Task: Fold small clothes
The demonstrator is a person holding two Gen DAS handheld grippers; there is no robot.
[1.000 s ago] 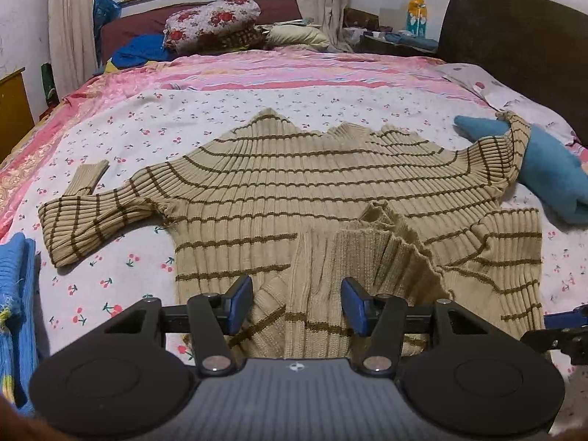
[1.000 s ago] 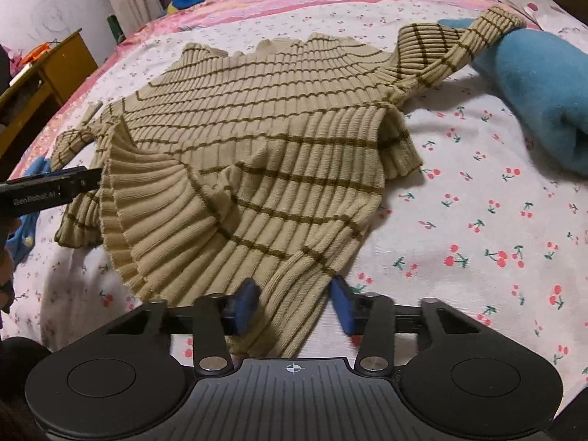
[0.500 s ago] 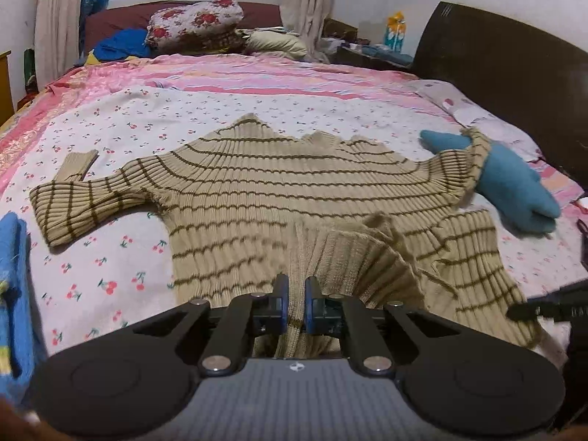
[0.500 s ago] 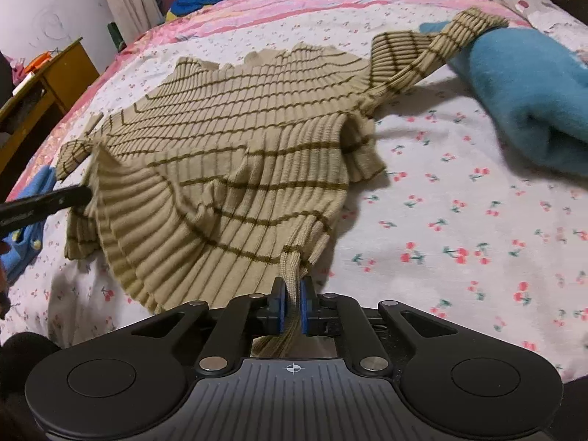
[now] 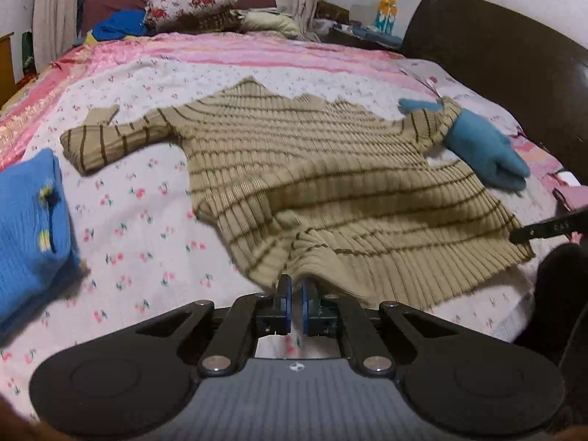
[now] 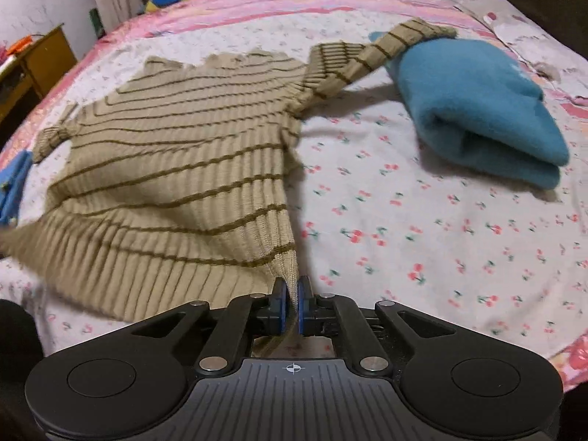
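Beige ribbed knit sweater w/ brown stripes (image 5: 330, 169) lies spread on bed w/ cherry-print sheet (image 5: 139, 220), near hem lifted off sheet. Left tool (image 5: 293, 296) clamped on hem edge at one corner; right tool (image 6: 290, 294) clamped on the other corner. One sleeve drapes over folded teal fleece cloth (image 6: 474, 110). Folded blue knit garment (image 5: 29, 228) at sheet's left edge.

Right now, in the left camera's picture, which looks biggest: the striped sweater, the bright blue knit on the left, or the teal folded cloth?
1. Striped sweater, clearly largest.
2. Bright blue knit, though it lies nearer the camera and is cut off by the edge.
3. Teal folded cloth, partly under a sleeve, so unsure.
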